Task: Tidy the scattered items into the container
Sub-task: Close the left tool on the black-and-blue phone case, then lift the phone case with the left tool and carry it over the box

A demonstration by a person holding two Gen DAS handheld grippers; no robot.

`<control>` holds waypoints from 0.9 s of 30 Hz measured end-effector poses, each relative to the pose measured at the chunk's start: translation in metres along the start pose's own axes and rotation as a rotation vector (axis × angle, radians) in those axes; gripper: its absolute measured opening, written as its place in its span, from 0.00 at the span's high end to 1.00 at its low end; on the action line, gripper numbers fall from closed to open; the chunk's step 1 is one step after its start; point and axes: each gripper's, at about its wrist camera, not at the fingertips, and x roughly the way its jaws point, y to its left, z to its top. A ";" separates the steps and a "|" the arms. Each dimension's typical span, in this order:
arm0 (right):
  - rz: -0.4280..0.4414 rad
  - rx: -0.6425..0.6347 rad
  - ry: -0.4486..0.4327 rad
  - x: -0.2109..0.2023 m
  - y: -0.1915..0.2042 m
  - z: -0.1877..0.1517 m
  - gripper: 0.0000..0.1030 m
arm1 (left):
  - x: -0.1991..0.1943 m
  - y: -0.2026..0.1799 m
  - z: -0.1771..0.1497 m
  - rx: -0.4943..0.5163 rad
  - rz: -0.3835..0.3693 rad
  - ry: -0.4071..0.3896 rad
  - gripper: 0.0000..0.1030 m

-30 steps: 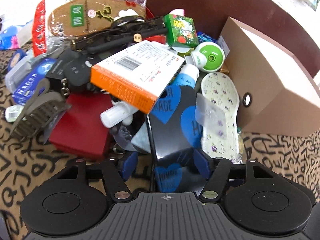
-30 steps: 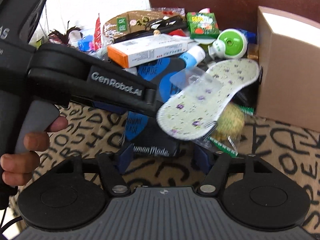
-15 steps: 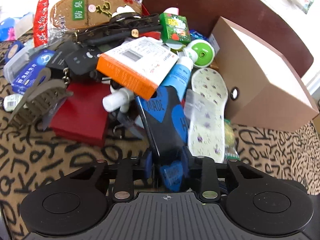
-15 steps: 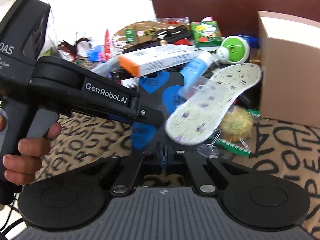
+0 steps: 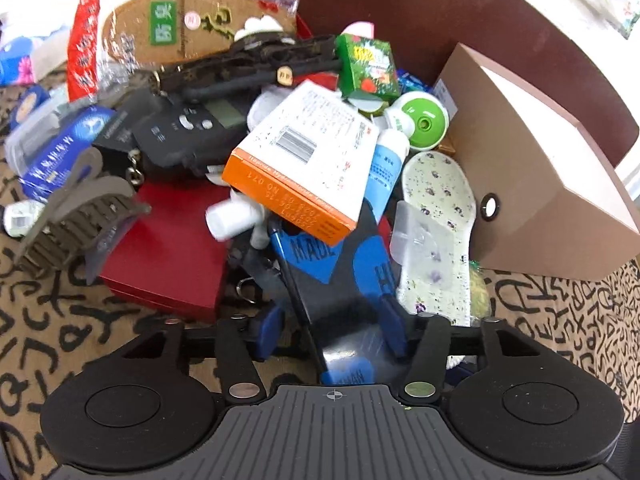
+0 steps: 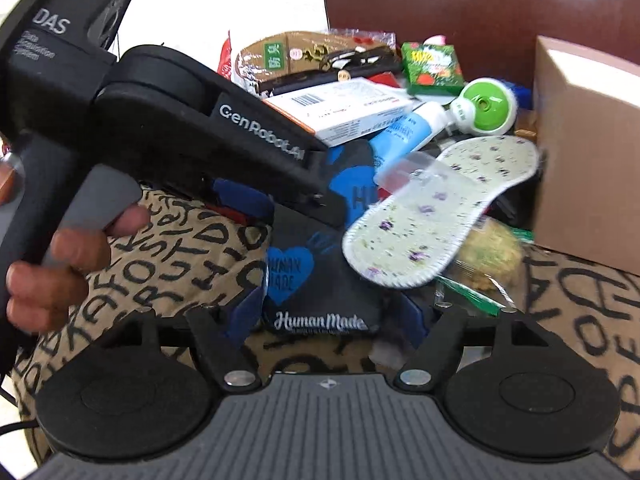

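A black packet with blue hearts (image 5: 340,280) (image 6: 316,276) lies at the near edge of the pile on the letter-print cloth. My left gripper (image 5: 334,330) has the packet between its blue pads; its jaws are opening, with a gap at the left pad. My right gripper (image 6: 328,316) straddles the packet's near end, also opening, pads off it. The tan cardboard box (image 5: 540,184) (image 6: 588,160) stands to the right. A floral insole (image 5: 436,200) (image 6: 460,200) leans between packet and box.
An orange-and-white carton (image 5: 312,160), blue tube (image 5: 386,168), green-capped bottle (image 5: 424,124), red box (image 5: 168,256), hair claw (image 5: 76,216) and black device (image 5: 188,128) are heaped behind. A brown chair back (image 5: 440,8) closes the far side. A hand (image 6: 60,260) holds the left tool.
Both jaws closed half a second ago, the left on the packet and the right on nothing, then spread again. The packet stays tilted under the orange carton.
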 end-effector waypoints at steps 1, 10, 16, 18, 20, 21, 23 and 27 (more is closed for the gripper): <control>-0.008 0.000 0.004 0.004 0.001 0.002 0.28 | 0.001 0.000 0.000 -0.004 -0.017 0.004 0.52; 0.006 0.047 0.039 -0.020 0.001 -0.005 0.29 | -0.014 -0.001 -0.014 -0.026 -0.062 0.031 0.61; 0.047 0.086 0.030 -0.056 0.003 -0.014 0.29 | -0.040 -0.012 -0.035 0.001 -0.075 0.012 0.54; 0.042 0.068 0.012 -0.064 0.007 -0.018 0.29 | -0.043 -0.017 -0.041 0.004 -0.061 0.006 0.36; 0.012 0.039 0.009 -0.067 0.012 -0.022 0.29 | -0.042 -0.018 -0.046 -0.002 -0.023 0.016 0.32; -0.001 0.034 0.016 -0.068 0.012 -0.023 0.29 | -0.042 -0.017 -0.048 -0.008 -0.012 0.020 0.32; -0.006 0.036 0.028 -0.071 0.011 -0.029 0.29 | -0.044 -0.016 -0.052 -0.034 0.010 0.020 0.32; 0.027 0.072 0.040 -0.078 0.003 -0.038 0.29 | -0.048 -0.011 -0.063 -0.052 -0.055 0.071 0.32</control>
